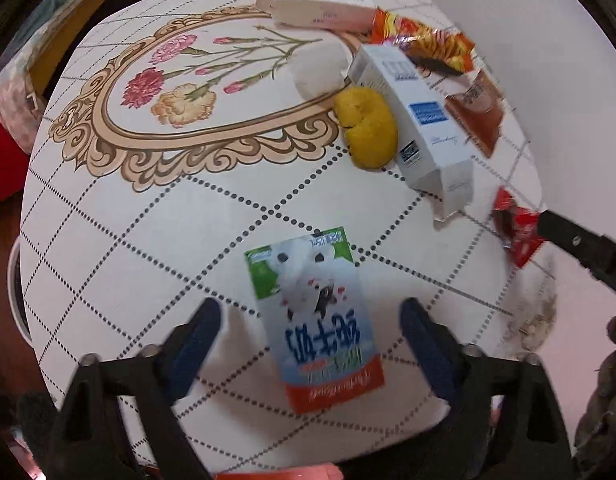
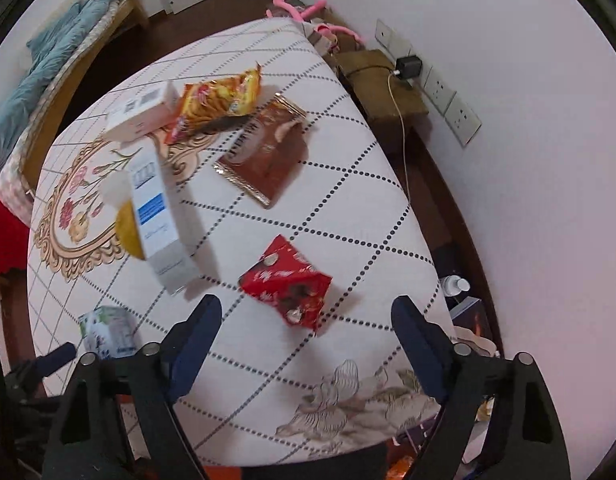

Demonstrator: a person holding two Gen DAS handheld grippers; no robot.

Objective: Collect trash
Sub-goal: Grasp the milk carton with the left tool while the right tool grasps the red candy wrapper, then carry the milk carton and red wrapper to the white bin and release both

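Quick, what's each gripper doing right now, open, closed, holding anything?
Left gripper: open, empty, jaws either side of the milk carton.
Right gripper: open, empty, near the red wrapper.

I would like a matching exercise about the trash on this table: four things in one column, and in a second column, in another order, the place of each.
Things
1. milk carton
2. red wrapper
3. brown packet
4. yellow lump

Places
A. touching the side of the tall white box
B. between the open fingers of the left gripper
C. on the cloth just ahead of the open right gripper
D. far side, beside the orange snack bag

Pairs: 1-B, 2-C, 3-D, 4-A
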